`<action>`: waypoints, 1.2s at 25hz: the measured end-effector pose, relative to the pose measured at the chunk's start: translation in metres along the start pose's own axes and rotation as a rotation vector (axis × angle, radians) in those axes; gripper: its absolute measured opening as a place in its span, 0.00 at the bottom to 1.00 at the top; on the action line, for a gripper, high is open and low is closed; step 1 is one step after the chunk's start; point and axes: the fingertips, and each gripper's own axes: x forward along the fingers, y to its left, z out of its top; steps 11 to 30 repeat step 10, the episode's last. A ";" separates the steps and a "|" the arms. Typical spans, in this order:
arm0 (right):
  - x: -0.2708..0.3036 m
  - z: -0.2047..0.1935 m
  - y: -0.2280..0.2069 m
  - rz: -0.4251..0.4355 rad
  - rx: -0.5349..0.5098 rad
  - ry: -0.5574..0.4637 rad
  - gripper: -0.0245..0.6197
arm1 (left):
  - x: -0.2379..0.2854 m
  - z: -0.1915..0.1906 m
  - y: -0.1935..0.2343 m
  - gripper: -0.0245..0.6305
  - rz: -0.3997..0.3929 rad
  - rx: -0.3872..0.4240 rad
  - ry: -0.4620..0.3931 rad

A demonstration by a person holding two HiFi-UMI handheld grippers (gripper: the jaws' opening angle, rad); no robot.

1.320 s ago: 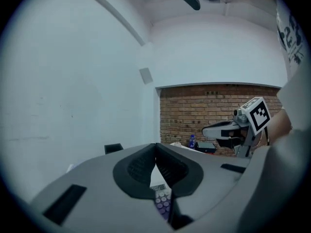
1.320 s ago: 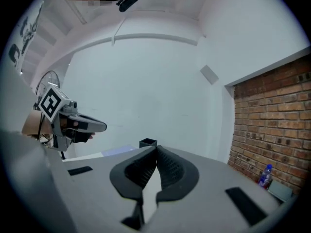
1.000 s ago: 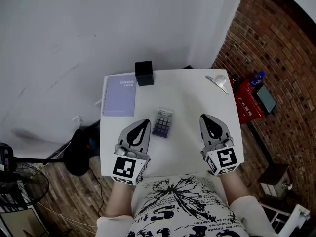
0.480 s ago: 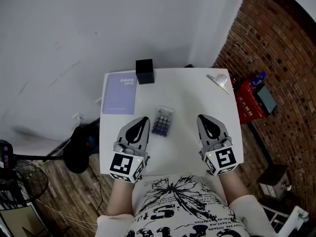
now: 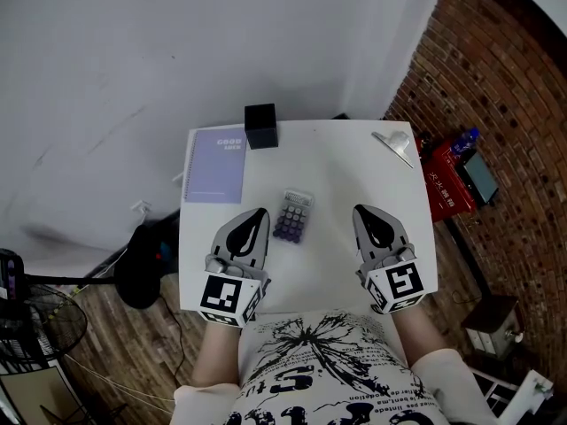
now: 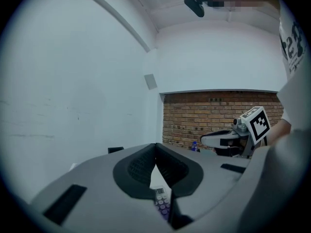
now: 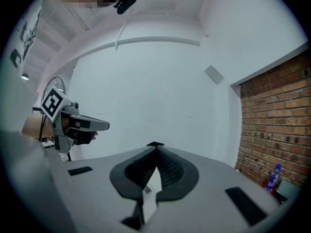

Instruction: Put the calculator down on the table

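Note:
The calculator (image 5: 293, 216), silver with dark purple keys, lies flat on the white table (image 5: 337, 175), near its middle. My left gripper (image 5: 260, 212) is shut and empty; its tip hovers just left of the calculator. My right gripper (image 5: 359, 211) is also shut and empty, a little further off to the calculator's right. In the left gripper view the jaws (image 6: 155, 145) meet at their tip, and the calculator (image 6: 162, 201) shows through the gap below them. The right gripper view shows its jaws (image 7: 155, 146) closed with nothing between them.
A purple notebook (image 5: 215, 165) lies at the table's far left, with a black box (image 5: 260, 127) beside it at the back edge. A silver object (image 5: 392, 144) sits at the far right corner. A brick wall, a red case (image 5: 447, 182) and a blue bottle (image 5: 462, 142) are to the right.

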 end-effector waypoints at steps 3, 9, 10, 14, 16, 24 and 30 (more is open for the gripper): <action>0.002 0.001 0.003 -0.005 0.006 -0.002 0.06 | -0.002 0.000 0.002 0.06 0.002 -0.008 -0.004; 0.002 -0.002 0.002 -0.017 0.023 0.002 0.06 | 0.002 -0.006 -0.002 0.06 -0.030 -0.005 0.019; 0.003 -0.002 0.001 -0.020 0.028 0.003 0.06 | 0.003 -0.008 -0.003 0.06 -0.040 -0.002 0.028; 0.003 -0.002 0.001 -0.020 0.028 0.003 0.06 | 0.003 -0.008 -0.003 0.06 -0.040 -0.002 0.028; 0.003 -0.002 0.001 -0.020 0.028 0.003 0.06 | 0.003 -0.008 -0.003 0.06 -0.040 -0.002 0.028; 0.003 -0.002 0.001 -0.020 0.028 0.003 0.06 | 0.003 -0.008 -0.003 0.06 -0.040 -0.002 0.028; 0.003 -0.002 0.001 -0.020 0.028 0.003 0.06 | 0.003 -0.008 -0.003 0.06 -0.040 -0.002 0.028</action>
